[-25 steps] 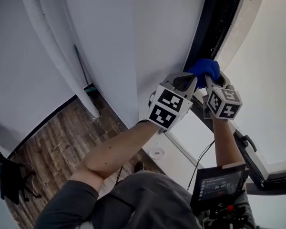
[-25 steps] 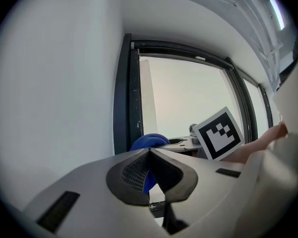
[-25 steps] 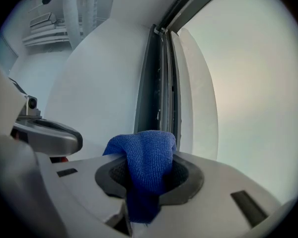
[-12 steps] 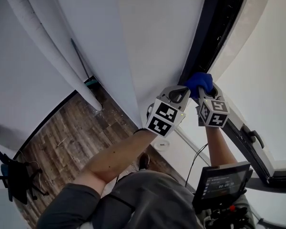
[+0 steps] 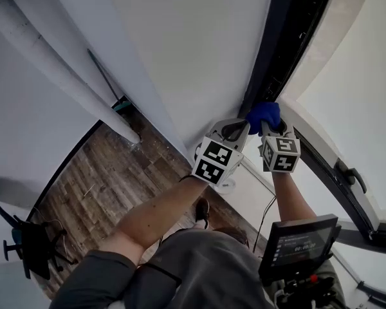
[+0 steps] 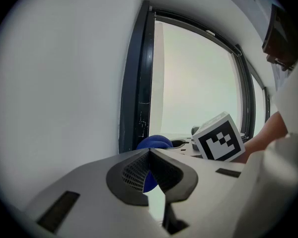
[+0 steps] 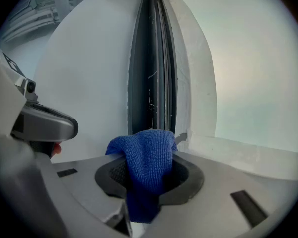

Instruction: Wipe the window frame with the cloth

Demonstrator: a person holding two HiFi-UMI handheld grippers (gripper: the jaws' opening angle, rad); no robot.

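Observation:
My right gripper (image 5: 268, 130) (image 7: 148, 175) is shut on a bunched blue cloth (image 5: 264, 116) (image 7: 145, 168), and the cloth presses against the dark window frame (image 5: 284, 51) (image 7: 151, 78) low on its upright. Close beside it on the left, my left gripper (image 5: 239, 129) (image 6: 149, 171) is shut with nothing between its jaws. In the left gripper view the blue cloth (image 6: 154, 143) peeks out beyond the jaws, next to the dark window frame (image 6: 134, 88) and the right gripper's marker cube (image 6: 218, 139).
A white wall (image 5: 180, 50) runs left of the frame, with pale window glass (image 5: 354, 76) to its right. A window handle (image 5: 350, 172) sticks out of the lower frame. Wood floor (image 5: 109, 179), a black chair (image 5: 29, 246) and a small screen (image 5: 297, 244) lie below.
Both grippers have slid together with the cloth along the dark frame, keeping side by side. The right gripper stays shut on the cloth throughout.

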